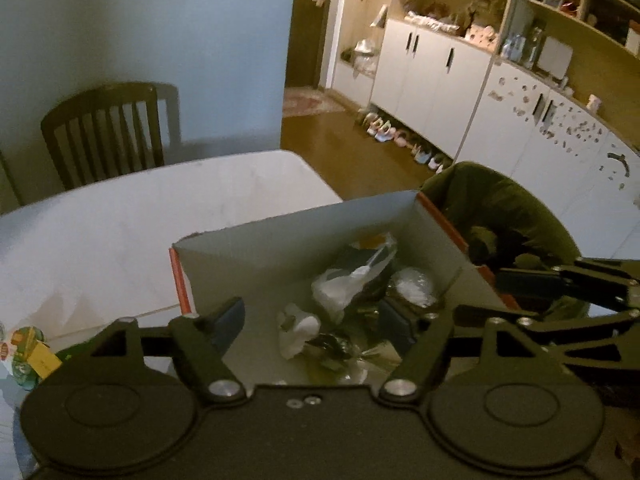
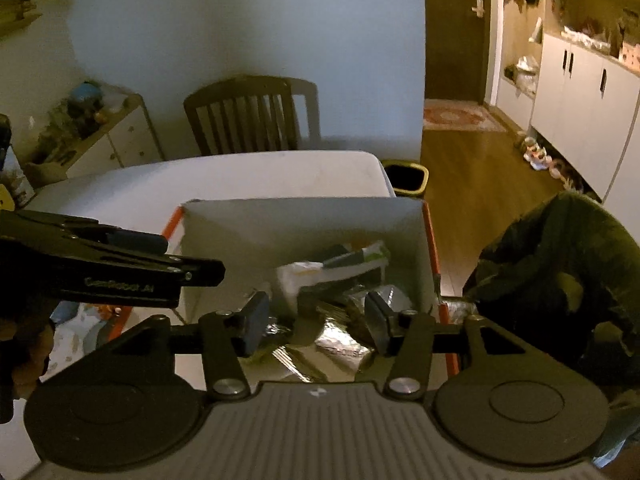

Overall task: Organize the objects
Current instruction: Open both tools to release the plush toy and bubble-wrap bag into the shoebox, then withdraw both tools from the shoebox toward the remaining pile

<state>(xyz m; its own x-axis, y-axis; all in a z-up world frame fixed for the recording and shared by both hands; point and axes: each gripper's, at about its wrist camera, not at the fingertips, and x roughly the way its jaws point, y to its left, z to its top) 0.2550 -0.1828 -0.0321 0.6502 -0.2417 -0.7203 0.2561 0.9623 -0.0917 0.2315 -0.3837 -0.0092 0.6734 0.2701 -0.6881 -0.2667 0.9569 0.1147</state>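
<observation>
Both feeds dim on my end, strong yellow-green cast. The wall (image 2: 240,32) reads cool blue-grey; the chair (image 2: 248,120) throws a soft shadow on it. Heavy fisheye bend and dark vignette at the corners. Box (image 1: 304,232) contents are soft and murky, foil wrappers (image 2: 340,350) give faint glare. Cabinets (image 1: 440,80) slightly smeared.

Lettering on left gripper (image 2: 136,240): pale printed word along the side of its black arm, at the left in the right wrist view; too blurred to read with certainty.
Colourful packet (image 1: 24,354): printed pictures and a yellow tag, near left on the table; no letters legible.
Elsewhere: no readable text.
</observation>
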